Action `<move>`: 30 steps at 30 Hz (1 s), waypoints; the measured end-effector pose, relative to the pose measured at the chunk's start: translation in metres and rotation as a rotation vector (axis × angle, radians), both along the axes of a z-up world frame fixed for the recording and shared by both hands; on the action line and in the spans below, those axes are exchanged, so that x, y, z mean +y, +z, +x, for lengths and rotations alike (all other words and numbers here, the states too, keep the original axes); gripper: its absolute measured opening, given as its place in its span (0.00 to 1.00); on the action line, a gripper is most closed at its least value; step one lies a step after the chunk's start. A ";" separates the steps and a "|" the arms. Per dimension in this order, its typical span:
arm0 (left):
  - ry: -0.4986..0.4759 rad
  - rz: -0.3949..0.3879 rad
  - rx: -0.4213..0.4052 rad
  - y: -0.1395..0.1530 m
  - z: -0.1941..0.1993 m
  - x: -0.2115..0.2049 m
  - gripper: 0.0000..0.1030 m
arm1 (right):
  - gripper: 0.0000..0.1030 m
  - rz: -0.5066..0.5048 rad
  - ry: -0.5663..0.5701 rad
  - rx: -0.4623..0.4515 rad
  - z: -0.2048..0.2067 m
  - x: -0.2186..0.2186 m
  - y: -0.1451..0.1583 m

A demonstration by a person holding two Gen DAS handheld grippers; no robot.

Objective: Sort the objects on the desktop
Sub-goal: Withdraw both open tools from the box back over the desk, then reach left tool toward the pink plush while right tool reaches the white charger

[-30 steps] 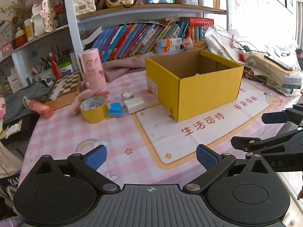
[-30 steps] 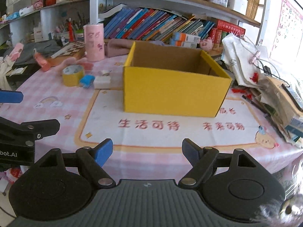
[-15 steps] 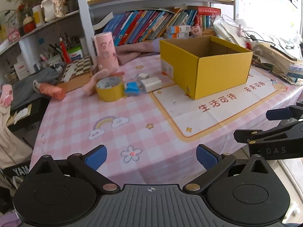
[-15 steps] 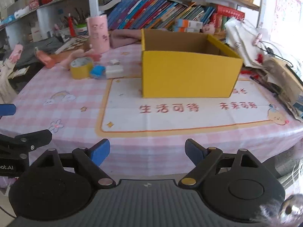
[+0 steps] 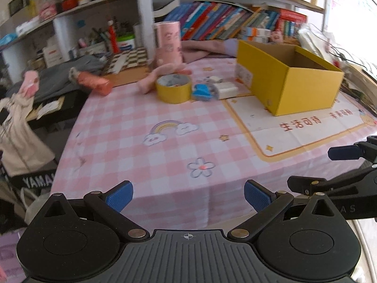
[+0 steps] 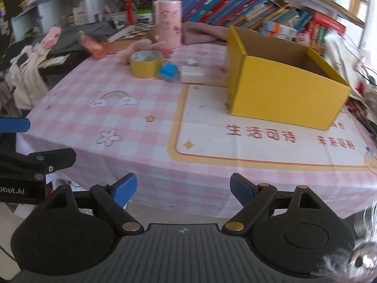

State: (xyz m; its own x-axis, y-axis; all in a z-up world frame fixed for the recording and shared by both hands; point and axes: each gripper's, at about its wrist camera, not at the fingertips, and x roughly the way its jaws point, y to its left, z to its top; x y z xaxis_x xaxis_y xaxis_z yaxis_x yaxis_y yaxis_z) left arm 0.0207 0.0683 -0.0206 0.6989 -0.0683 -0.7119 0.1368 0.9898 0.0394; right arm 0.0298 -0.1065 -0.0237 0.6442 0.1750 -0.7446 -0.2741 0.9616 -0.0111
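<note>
At the table's near edge the left hand-held gripper gapes wide, empty. Farther back sit a yellow tape roll, a blue eraser (touching the roll, it seems) and a white block, then the open yellow box. The right hand-held gripper has just been opening, nothing between its jaws.

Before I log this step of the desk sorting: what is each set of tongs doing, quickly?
Left tongs: open, holding nothing.
Right tongs: open, holding nothing; its jaws have just been opening.
</note>
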 end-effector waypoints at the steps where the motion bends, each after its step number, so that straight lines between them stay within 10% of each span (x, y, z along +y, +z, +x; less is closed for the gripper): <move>1: 0.012 -0.001 0.000 0.000 -0.001 0.003 0.99 | 0.83 0.000 0.013 0.003 0.001 0.004 0.000; 30: 0.148 -0.035 -0.043 0.002 0.059 0.028 0.99 | 0.79 -0.007 0.119 -0.033 0.066 0.043 0.004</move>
